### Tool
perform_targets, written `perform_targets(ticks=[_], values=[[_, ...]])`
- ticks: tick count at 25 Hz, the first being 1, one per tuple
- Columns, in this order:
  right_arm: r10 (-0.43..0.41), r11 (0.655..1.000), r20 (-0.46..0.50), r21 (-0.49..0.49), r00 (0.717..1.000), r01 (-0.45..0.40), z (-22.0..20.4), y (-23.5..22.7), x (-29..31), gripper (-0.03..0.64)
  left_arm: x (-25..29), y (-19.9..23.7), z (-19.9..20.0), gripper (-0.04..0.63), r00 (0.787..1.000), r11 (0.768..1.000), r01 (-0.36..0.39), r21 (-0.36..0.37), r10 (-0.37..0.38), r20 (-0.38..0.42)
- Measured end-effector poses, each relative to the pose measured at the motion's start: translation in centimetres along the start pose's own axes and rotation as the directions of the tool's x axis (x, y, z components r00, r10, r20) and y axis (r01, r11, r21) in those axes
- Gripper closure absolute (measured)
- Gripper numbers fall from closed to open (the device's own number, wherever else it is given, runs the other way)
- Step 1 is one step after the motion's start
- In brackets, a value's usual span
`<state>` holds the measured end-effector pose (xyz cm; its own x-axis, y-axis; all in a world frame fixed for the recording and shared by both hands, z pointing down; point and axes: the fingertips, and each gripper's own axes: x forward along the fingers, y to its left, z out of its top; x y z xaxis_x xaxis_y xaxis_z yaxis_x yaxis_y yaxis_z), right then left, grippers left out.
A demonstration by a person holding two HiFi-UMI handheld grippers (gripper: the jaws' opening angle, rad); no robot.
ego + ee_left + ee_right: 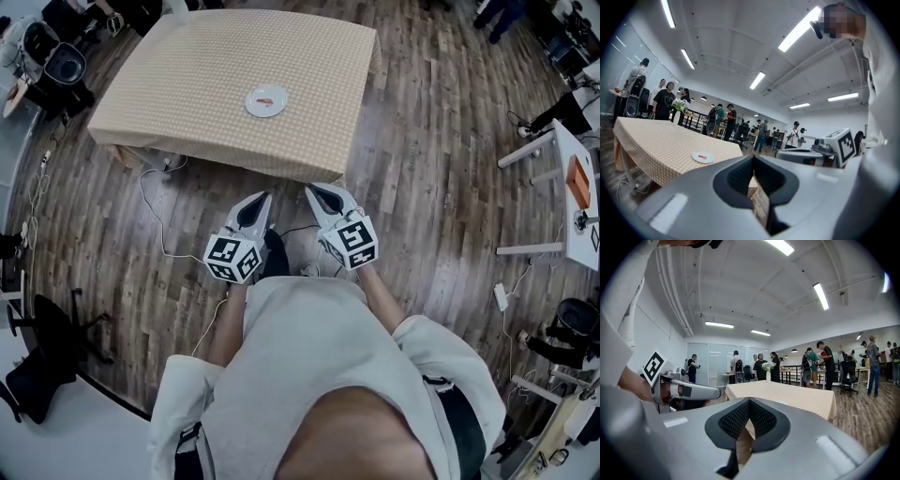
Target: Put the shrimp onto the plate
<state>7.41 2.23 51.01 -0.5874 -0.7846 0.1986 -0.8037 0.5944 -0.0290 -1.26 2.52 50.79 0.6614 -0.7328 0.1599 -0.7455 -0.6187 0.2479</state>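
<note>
left gripper (262, 197): jaws together, nothing between | right gripper (312, 191): jaws together, nothing between | both: side by side, pointing forward, near level

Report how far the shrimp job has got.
Done: the shrimp lies on the plate on the table. In hand: nothing; left tool and right tool are shut, empty, short of the table. Left: nothing visible.

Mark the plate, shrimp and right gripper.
plate (253, 103): head view, bare left edge.
shrimp (268, 100): head view, its middle.
right gripper (310, 191): head view, where its shut tips meet.
</note>
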Motion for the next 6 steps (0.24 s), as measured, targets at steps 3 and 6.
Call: perform_targets(ticks=[3, 6], values=[[-0.007, 1.000, 0.001, -0.002, 1.000, 0.007, -0.06, -0.39, -0.36, 0.620, 0.35, -0.52, -0.02, 0.586, 1.000, 1.000, 0.008, 0.004, -0.008, 0.000], [-0.012, 1.000, -0.001, -0.005, 1.000, 0.012, -0.21, -0.77, -0.68, 0.620, 0.63, -1.05, -0.03, 0.586, 1.000, 1.000, 0.014, 0.005, -0.014, 0.002]])
